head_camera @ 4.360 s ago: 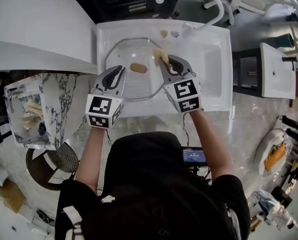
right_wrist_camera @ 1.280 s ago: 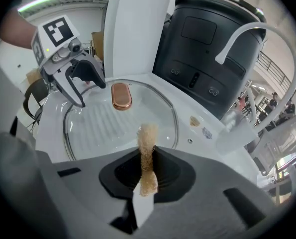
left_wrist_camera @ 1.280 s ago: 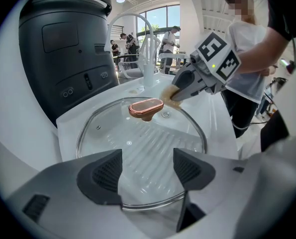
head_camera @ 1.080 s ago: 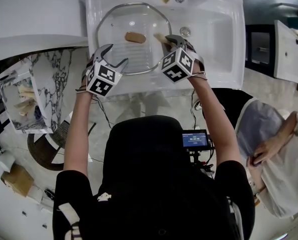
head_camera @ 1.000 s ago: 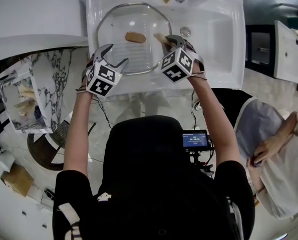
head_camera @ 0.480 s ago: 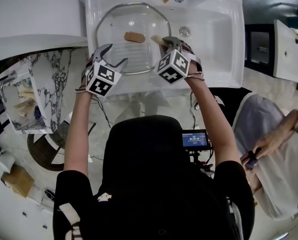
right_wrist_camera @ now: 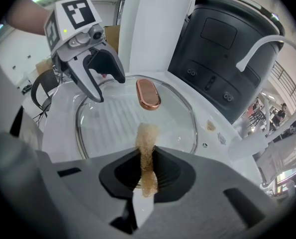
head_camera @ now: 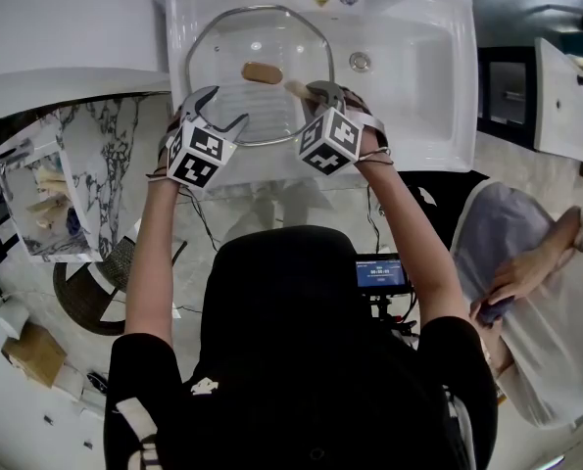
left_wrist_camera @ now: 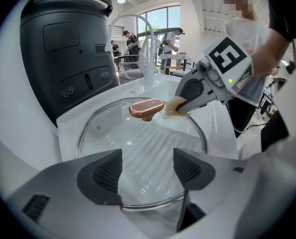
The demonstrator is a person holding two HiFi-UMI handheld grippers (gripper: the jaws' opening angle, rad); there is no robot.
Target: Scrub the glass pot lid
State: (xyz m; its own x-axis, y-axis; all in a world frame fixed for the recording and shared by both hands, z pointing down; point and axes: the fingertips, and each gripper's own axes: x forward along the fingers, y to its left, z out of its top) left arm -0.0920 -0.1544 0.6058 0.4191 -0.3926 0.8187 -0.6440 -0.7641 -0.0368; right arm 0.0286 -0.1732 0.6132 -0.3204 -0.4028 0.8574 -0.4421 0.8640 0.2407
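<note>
The glass pot lid lies flat in the white sink, its copper handle on top. My right gripper is shut on a tan sponge. The sponge tip presses on the glass just right of the handle. My left gripper stands open over the lid's near-left rim, which runs between the two jaws without touching them. In the left gripper view the right gripper and the sponge sit beside the handle.
The drain is right of the lid and a faucet arches behind the sink. A black appliance stands beside the sink. A marble counter is at the left. Another person stands at the right.
My right gripper has slid the sponge leftward over the lid, from near the drain side to close by the handle. The left gripper has stayed put at the rim.
</note>
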